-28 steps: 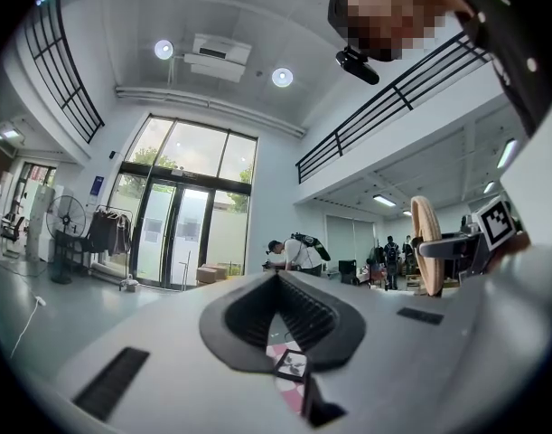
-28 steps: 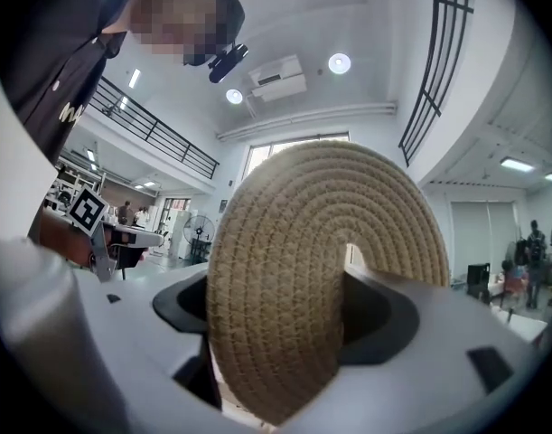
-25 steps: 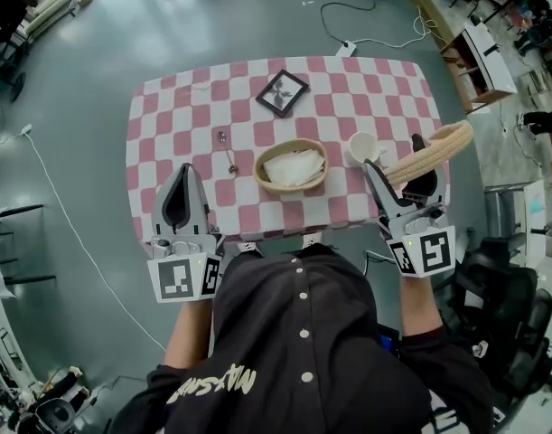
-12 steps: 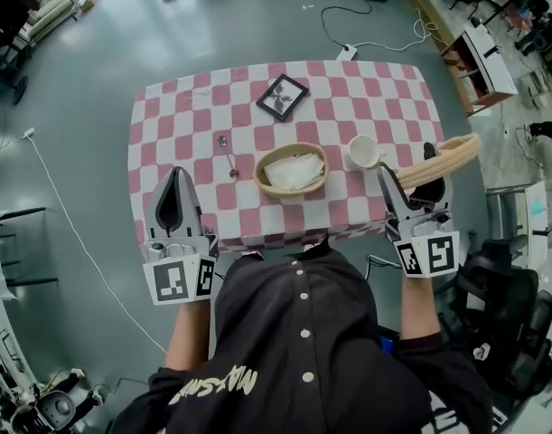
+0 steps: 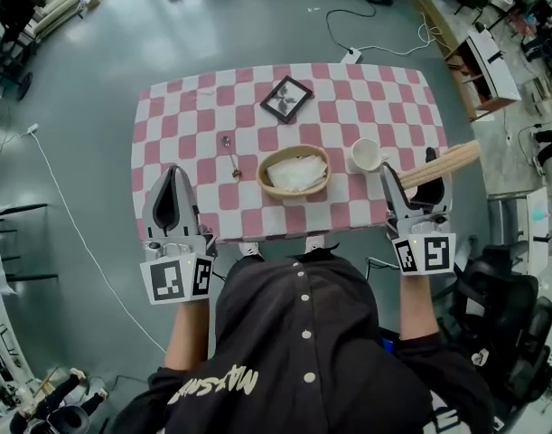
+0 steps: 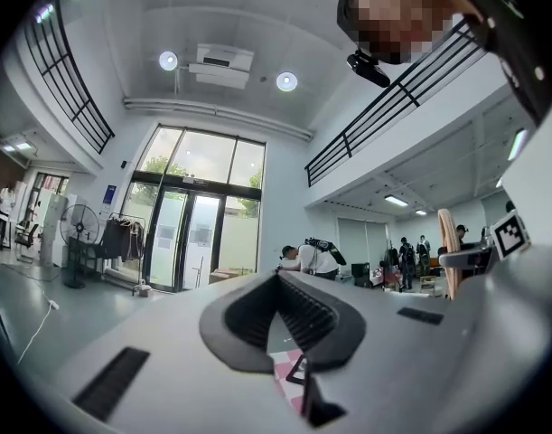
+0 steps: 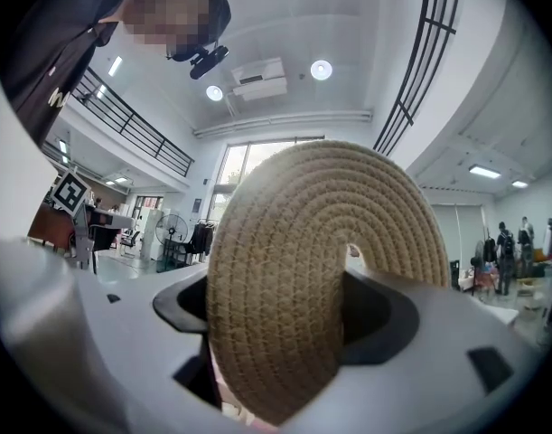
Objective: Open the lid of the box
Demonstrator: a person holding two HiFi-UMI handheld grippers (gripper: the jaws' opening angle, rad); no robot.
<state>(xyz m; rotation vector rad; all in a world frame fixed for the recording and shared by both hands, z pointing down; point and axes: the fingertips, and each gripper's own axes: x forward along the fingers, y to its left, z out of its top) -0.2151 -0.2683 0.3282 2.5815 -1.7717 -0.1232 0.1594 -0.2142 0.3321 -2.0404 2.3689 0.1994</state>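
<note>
Lid (image 7: 298, 269) — coiled weave, in right tongs (image 5: 407, 172)

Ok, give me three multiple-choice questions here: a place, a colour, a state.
1. In the head view, the white cup stands where from the woven basket? A left; B right; C inside.
2. The tablecloth has checks of white and: A blue; B green; C pink.
3. The woven lid is: A on the basket; B held by the fingers of the right gripper; C on the floor.
B, the cup sits right of it; C, pink squares show; B, the fingers clamp its edge.
</note>
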